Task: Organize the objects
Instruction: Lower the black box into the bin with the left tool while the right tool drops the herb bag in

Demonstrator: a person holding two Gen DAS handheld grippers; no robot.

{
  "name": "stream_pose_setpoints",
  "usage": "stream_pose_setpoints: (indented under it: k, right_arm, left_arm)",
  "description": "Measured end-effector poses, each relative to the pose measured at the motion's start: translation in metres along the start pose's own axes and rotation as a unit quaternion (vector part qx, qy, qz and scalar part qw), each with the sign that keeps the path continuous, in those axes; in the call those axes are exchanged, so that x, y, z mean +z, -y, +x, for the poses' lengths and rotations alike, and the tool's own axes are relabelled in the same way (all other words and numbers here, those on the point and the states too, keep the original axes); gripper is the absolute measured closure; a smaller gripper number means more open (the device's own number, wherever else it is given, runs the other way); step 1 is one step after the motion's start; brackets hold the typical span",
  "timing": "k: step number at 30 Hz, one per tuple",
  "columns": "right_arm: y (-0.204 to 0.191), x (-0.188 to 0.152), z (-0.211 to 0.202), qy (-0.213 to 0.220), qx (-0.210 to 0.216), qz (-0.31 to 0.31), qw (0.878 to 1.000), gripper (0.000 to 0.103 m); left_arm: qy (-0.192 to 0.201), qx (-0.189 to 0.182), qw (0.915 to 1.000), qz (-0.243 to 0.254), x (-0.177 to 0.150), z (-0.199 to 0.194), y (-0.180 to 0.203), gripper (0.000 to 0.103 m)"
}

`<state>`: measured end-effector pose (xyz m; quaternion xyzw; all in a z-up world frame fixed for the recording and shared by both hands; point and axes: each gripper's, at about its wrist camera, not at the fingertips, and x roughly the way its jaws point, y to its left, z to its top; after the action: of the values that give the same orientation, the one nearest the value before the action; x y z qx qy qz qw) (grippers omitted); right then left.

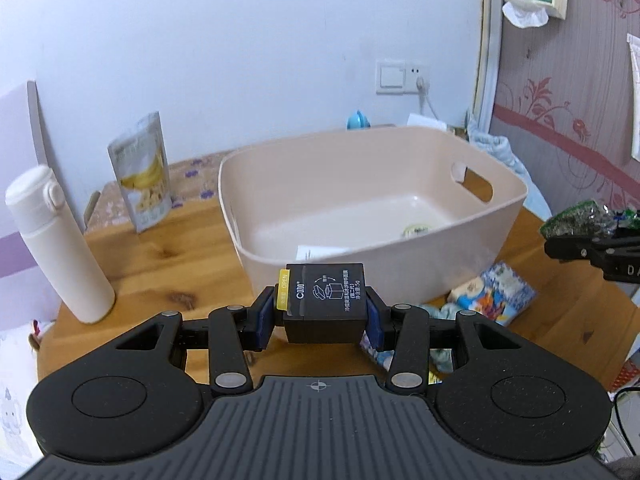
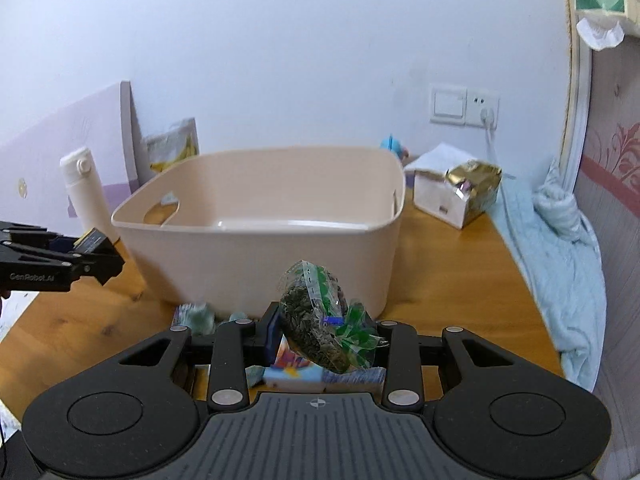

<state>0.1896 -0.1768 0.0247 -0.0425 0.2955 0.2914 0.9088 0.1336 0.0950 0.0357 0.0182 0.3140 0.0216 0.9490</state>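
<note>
My left gripper [image 1: 320, 318] is shut on a small black box [image 1: 325, 302] with a yellow tab, held above the wooden table just in front of the beige plastic bin [image 1: 400, 248]. My right gripper [image 2: 324, 336] is shut on a clear packet of dark dried leaves with green print [image 2: 320, 320], also raised before the bin [image 2: 280, 256]. Each gripper shows in the other's view: the left gripper [image 2: 86, 258] at the left edge with the black box [image 2: 90, 242], the right gripper [image 1: 592, 250] at the right edge with the packet [image 1: 580, 220]. A card and a small round item lie inside the bin.
A white bottle [image 1: 52, 240] and a banana snack pouch [image 1: 144, 172] stand left of the bin. A blue printed packet [image 1: 496, 296] lies below the bin's front. A white box with a gold pouch [image 2: 472, 188] sits at the right back, beside a light blue cloth [image 2: 560, 260].
</note>
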Motion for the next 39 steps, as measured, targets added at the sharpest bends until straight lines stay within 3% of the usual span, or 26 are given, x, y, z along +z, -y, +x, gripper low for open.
stream_pose_setpoints:
  k: [10, 16, 28, 39]
  right_arm:
    - [0.014, 0.037, 0.002, 0.049, 0.001, 0.007, 0.999, 0.069]
    - [0.019, 0.051, 0.014, 0.061, 0.003, 0.017, 0.998, 0.069]
    - [0.024, 0.072, 0.041, 0.054, -0.006, 0.004, 0.999, 0.069]
    - [0.01, 0.087, 0.076, 0.013, 0.012, -0.043, 0.999, 0.068]
  left_arm:
    - [0.034, 0.002, 0.9994, -0.004, 0.028, -0.001, -0.001, 0.057]
    - [0.036, 0.007, 0.9991, -0.023, 0.048, 0.018, -0.005, 0.057]
    - [-0.01, 0.018, 0.999, -0.039, 0.072, 0.068, 0.0, 0.057]
    - [-0.085, 0.004, 0.9958, -0.033, 0.08, 0.122, 0.01, 0.057]
